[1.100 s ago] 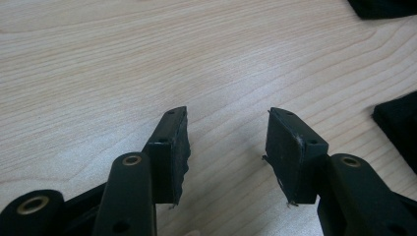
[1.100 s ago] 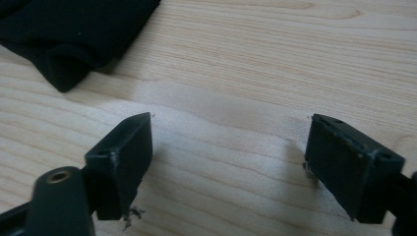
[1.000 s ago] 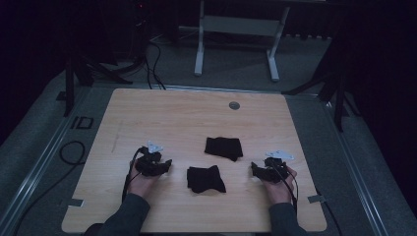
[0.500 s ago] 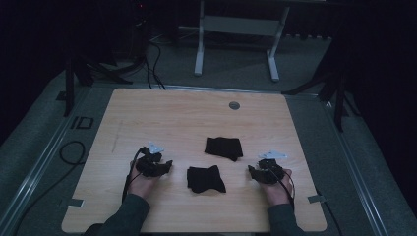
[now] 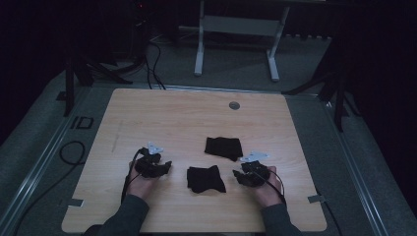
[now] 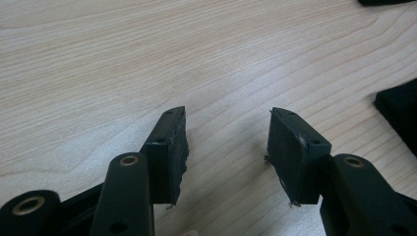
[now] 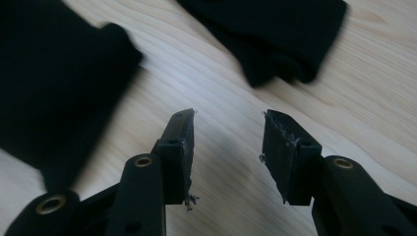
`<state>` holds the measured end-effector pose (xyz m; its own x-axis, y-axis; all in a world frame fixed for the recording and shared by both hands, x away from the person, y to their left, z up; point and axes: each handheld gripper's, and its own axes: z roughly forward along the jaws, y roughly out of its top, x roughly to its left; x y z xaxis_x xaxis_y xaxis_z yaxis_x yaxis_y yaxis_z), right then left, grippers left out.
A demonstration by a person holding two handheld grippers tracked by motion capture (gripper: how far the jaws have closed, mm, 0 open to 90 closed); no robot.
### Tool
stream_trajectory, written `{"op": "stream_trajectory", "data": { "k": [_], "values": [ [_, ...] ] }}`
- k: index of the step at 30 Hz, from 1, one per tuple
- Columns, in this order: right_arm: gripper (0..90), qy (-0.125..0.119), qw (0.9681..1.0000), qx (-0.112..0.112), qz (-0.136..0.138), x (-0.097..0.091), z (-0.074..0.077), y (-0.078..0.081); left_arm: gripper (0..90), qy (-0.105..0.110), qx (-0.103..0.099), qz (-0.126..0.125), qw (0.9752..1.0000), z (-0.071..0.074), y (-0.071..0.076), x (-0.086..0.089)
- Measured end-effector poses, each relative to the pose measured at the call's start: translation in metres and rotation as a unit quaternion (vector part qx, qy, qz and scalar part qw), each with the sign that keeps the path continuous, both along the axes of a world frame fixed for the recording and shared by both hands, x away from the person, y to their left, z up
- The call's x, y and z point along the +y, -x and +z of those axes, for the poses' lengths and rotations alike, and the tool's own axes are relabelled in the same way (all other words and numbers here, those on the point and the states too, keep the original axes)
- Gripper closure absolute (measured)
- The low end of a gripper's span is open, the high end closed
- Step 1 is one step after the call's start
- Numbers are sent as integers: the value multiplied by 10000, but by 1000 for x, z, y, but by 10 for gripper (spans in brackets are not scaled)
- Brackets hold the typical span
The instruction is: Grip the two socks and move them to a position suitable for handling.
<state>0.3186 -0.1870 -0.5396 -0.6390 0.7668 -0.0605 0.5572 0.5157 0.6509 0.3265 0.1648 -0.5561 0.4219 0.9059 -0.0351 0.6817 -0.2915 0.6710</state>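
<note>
Two black cloth pieces lie on the wooden table point(image 5: 147, 118). One cloth point(image 5: 223, 147) lies further back, the other point(image 5: 205, 179) nearer the front, between my hands. My left gripper point(image 5: 167, 168) rests left of the near cloth, open over bare wood point(image 6: 226, 115), with the cloth's edge point(image 6: 399, 115) off to its right. My right gripper point(image 5: 238, 176) hovers just right of the near cloth. Its jaws point(image 7: 228, 118) have just been closing part-way and stand open with nothing between them. In that view the near cloth point(image 7: 54, 83) is at left and the far cloth point(image 7: 270, 34) ahead.
A round grommet point(image 5: 234, 105) sits near the table's back edge. Tape tabs point(image 5: 74, 202) mark the front corners. Cables point(image 5: 69, 150) trail on the grey floor at left, and a metal stand point(image 5: 236, 29) is behind the table.
My right gripper has moved left, toward the near cloth, and its jaws look narrower. The left gripper and both cloths have kept still.
</note>
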Motion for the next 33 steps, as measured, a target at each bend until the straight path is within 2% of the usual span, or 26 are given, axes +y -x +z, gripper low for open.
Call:
{"op": "stream_trajectory", "data": {
  "k": [2,3,7,10,14,23,29,33],
  "values": [
    [556,3,10000,4,60,4,1,1,499,33,0,34,10000,1,0,2],
    [560,58,9997,-8,249,12,5,3,499,33,-4,45,10000,1,0,3],
    [563,26,9985,-59,549,22,15,7,499,71,0,77,9999,1,0,5],
    [565,-38,9963,-47,860,33,24,8,499,61,2,67,10000,1,0,4],
    [563,0,9939,-75,1101,49,31,7,499,61,-7,68,10000,1,0,4],
    [507,-118,9892,29,1460,87,35,12,498,53,-16,75,10000,1,0,3],
    [449,-136,9873,203,1570,112,27,12,498,40,-22,70,10000,1,0,3],
    [420,-166,9857,244,1662,126,25,14,498,40,-26,68,10000,1,0,3]
  ]
}}
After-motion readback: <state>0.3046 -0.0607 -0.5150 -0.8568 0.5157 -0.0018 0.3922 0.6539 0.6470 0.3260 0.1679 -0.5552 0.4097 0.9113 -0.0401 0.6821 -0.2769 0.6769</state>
